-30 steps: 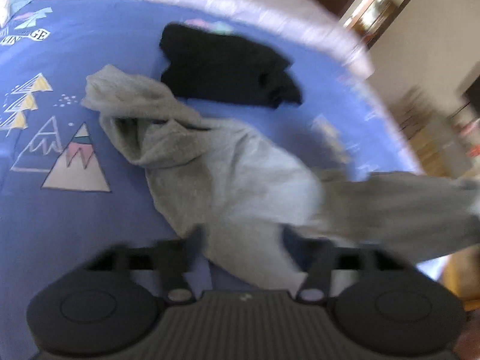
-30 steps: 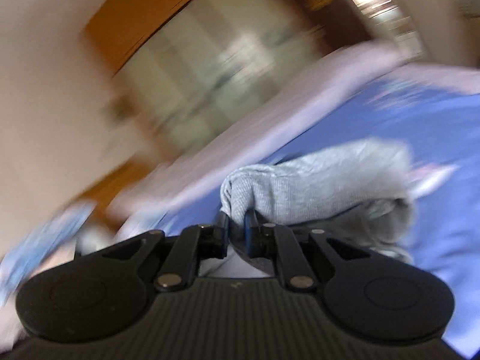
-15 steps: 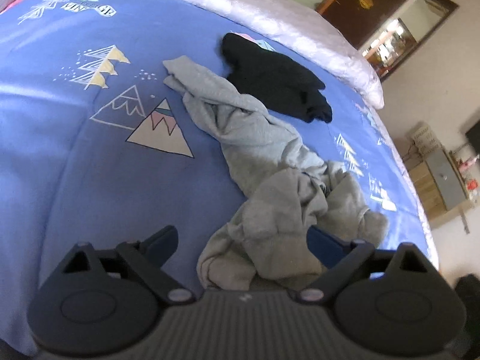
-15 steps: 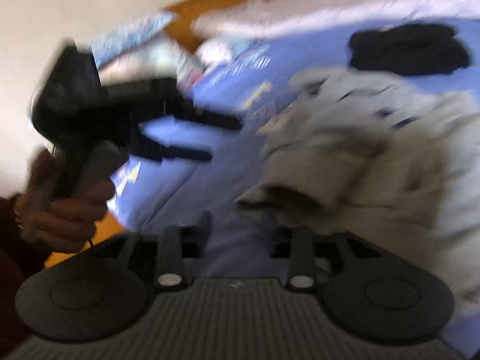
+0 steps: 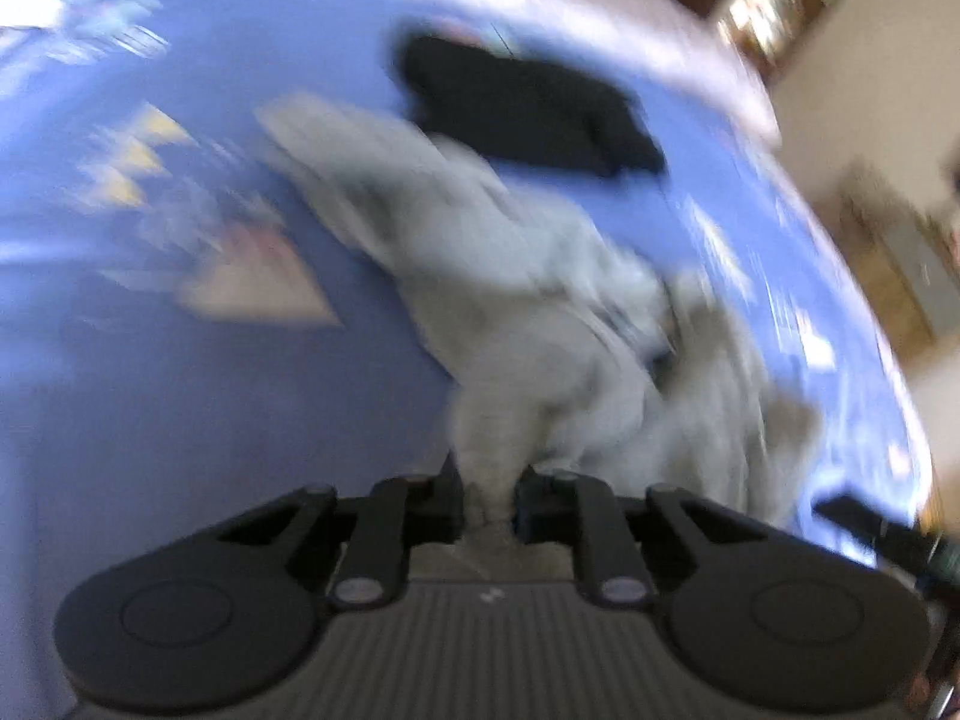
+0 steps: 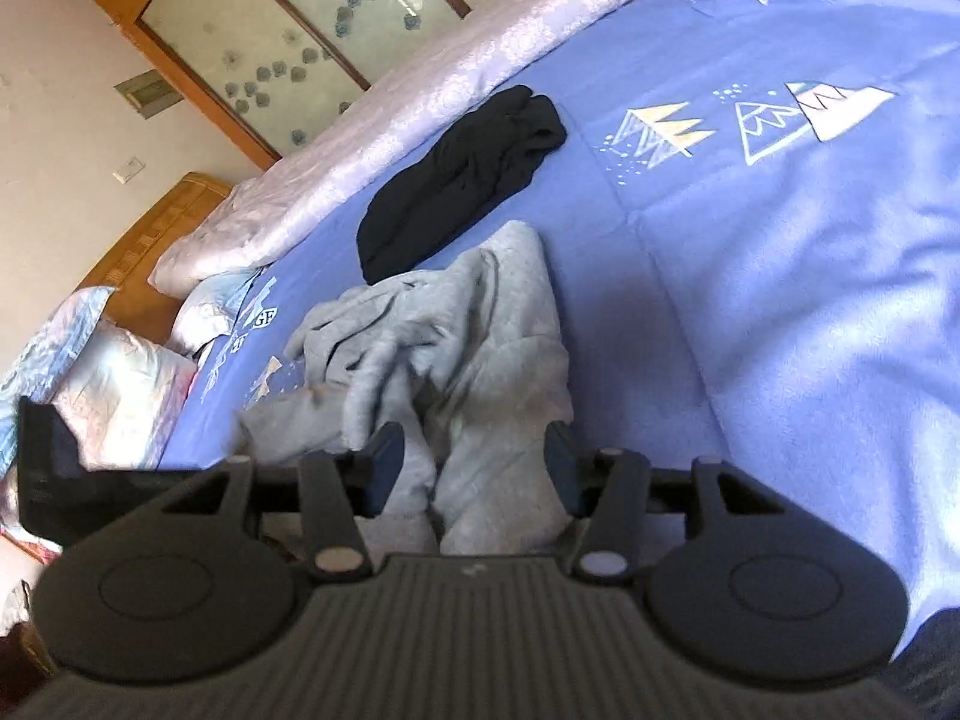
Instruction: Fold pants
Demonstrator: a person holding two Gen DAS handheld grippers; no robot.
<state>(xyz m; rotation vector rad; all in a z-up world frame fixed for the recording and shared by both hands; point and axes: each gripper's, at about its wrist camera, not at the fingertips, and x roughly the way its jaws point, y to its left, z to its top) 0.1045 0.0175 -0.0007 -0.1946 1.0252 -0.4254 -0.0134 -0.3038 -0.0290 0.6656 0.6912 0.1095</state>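
Grey pants (image 5: 510, 276) lie crumpled in a heap on the blue blanket (image 5: 180, 420). My left gripper (image 5: 489, 480) is closing and pinches a near fold of the grey fabric between its pads; this view is blurred. In the right wrist view the same grey pants (image 6: 456, 324) sit right in front of my right gripper (image 6: 471, 450). Its jaws are opening and stand apart, with a bunch of the fabric between them and no firm grip on it.
A folded black garment (image 6: 462, 174) lies beyond the pants, close to a pale quilt (image 6: 480, 42) along the bed's far edge. Pillows (image 6: 120, 384) and a wooden headboard (image 6: 156, 228) are at the left. The blanket (image 6: 780, 300) spreads out to the right.
My left jaws, wide open half a second ago, have closed on the grey fabric. My right gripper let go of the fold it held, sank to the heap, and its jaws spread.
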